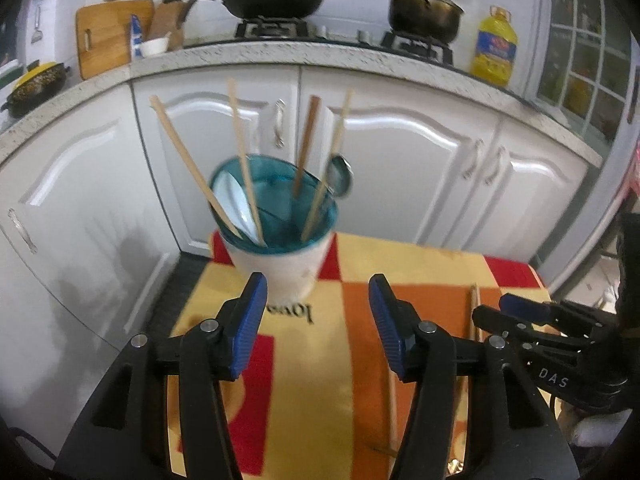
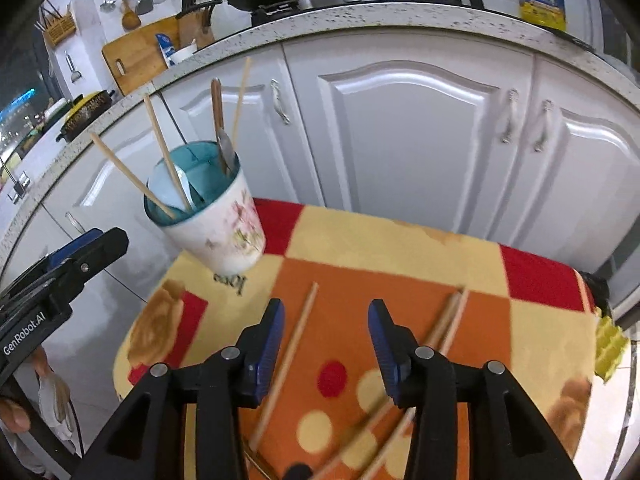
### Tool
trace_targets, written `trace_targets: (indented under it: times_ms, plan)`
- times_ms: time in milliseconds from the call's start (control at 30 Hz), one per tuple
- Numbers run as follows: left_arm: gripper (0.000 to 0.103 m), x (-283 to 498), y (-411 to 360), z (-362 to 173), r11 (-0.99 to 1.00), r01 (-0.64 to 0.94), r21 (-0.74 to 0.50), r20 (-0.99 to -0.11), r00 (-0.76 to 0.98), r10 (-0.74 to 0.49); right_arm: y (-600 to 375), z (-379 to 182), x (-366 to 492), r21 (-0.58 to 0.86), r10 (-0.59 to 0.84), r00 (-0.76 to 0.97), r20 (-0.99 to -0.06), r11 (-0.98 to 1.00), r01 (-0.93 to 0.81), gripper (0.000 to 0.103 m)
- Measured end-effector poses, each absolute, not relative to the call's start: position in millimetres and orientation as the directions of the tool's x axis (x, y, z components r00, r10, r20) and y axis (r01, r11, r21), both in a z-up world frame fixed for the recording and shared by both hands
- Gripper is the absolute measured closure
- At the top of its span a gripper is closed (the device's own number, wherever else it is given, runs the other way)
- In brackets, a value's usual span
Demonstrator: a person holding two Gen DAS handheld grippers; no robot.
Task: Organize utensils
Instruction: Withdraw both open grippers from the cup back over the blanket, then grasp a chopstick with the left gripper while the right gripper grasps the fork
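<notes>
A white flowered cup (image 1: 280,268) with a teal inside stands at the far left of the patterned cloth (image 1: 312,380). It holds several wooden chopsticks (image 1: 244,160), a white spoon (image 1: 232,200) and a metal spoon (image 1: 340,176). My left gripper (image 1: 317,284) is open just short of the cup, with nothing between its pads. In the right wrist view, one loose chopstick (image 2: 298,344) and a pair of chopsticks (image 2: 444,328) lie on the cloth. My right gripper (image 2: 326,308) hangs open above them; the single chopstick runs under its left finger, untouched. The cup (image 2: 224,232) stands further back on the left.
White cabinet doors (image 1: 400,168) and a speckled counter edge (image 1: 280,56) rise close behind the cloth-covered surface. On the counter are a wok (image 1: 276,0), a pot (image 1: 424,12), an oil bottle (image 1: 494,46) and a cutting board (image 1: 108,36). The cloth drops off at its left and right edges.
</notes>
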State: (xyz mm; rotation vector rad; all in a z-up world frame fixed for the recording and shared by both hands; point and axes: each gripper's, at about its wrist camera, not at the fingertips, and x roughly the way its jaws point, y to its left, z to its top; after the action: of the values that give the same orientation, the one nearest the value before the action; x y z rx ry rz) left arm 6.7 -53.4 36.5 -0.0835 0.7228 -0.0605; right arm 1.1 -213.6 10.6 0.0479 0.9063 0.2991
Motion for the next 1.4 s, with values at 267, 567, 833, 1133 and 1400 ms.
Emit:
trace_targets:
  times_ms: [267,567,833,1133,1400]
  plan:
    - [0.050,-7.0,-78.5,22.9,0.994,0.085,-0.065,-0.692,0.714,-0.106,-243.2,3.2,-28.4,0.180,0.252,0.577,-0.777,0.967,-0.180,0.061]
    - [0.050,-16.6,-96.1,11.3,0.989,0.139,-0.053,-0.720,0.681,-0.134,-268.4,-13.4,-51.2,0.166,0.209,0.554,-0.806,0.978,-0.127,0.061]
    - [0.050,-10.7,-78.1,-5.2,0.970,0.161,-0.181,-0.770,0.591,-0.241,-283.5,-26.1,-57.7,0.171,0.196,0.529,-0.826,0.981,-0.096,0.061]
    - [0.052,-12.0,-53.9,-49.7,0.924,0.175,-0.339,-0.844,0.377,-0.381,-289.4,-45.9,-54.5,0.224,0.235,0.484,-0.843,0.971,-0.081,0.061]
    - [0.058,-19.3,-60.8,-81.7,0.885,0.079,-0.458,-0.852,0.245,-0.463,-289.0,-57.2,-48.1,0.238,0.246,0.454,-0.856,0.968,-0.076,0.061]
